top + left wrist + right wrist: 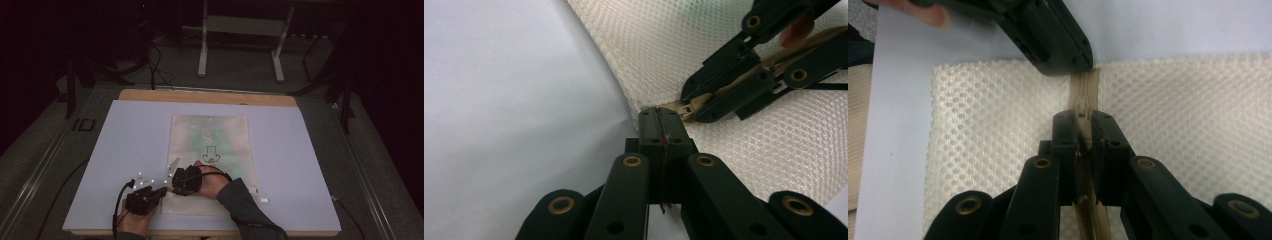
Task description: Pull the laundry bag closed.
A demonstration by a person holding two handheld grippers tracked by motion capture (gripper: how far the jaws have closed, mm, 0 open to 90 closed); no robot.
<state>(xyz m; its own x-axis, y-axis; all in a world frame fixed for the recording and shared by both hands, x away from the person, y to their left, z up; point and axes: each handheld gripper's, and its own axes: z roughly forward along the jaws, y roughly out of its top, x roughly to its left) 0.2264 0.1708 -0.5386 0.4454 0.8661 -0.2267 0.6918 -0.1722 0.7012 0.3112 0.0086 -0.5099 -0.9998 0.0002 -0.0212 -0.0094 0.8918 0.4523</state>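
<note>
My left gripper [659, 117] is clenched on the corner of the mesh pouch [212, 150] at the zipper's end, near the front edge of the white board [125, 150], and my right gripper [1083, 120] is clamped on the beige zipper pull [1081, 107]. Risk as I see it: if my left pinch slips off the thin fabric, the soft pouch bunches and drags instead of unzipping, or the small pull pops out of the right jaws. Pouch is flat, rectangular, cream honeycomb mesh, floppy, with a woven beige zipper tape [1083, 85].
</note>
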